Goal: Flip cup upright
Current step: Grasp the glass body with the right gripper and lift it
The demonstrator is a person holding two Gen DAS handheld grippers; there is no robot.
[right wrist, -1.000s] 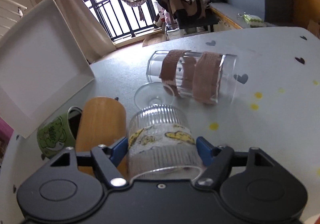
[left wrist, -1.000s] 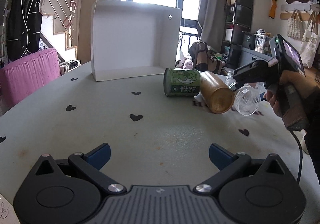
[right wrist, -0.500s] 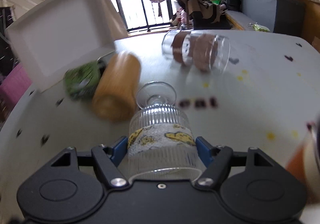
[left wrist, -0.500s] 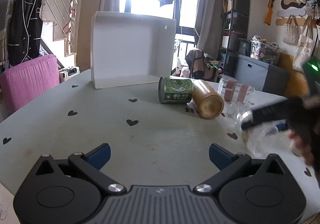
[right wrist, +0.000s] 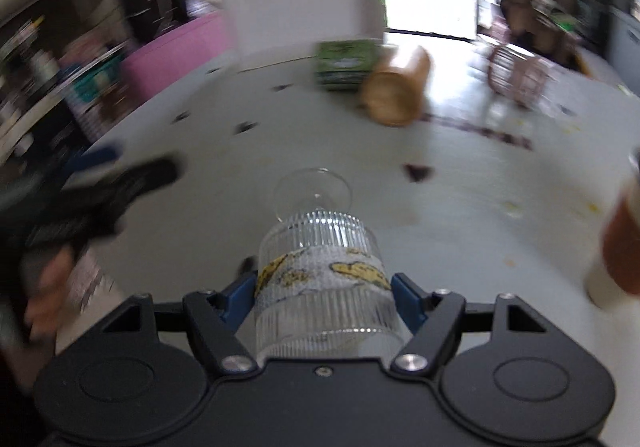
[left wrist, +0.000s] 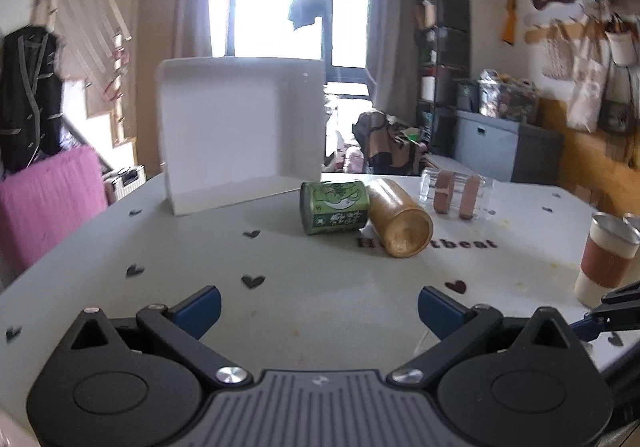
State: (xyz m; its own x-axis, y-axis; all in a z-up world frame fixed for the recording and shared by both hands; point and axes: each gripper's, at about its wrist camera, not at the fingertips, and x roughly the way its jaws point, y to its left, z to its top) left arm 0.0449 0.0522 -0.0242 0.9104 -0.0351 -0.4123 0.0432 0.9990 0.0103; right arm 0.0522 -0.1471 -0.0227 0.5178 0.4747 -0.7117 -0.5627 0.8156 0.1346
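Observation:
My right gripper is shut on a ribbed clear stemmed glass with a yellow-patterned band; its foot points away from me, above the table. My left gripper is open and empty, low over the near table. Lying on their sides ahead are a green mug, a golden-brown cup and a clear glass with brown bands. The right gripper's fingertip shows at the left wrist view's right edge.
A white open box stands at the back of the grey heart-print table. An upright metal cup with a brown sleeve stands at the right. The left gripper and hand are at the left, blurred.
My right gripper carried the stemmed glass away from the lying cups toward the near right of the table and swung left. The left gripper rose and tilted slightly, staying open.

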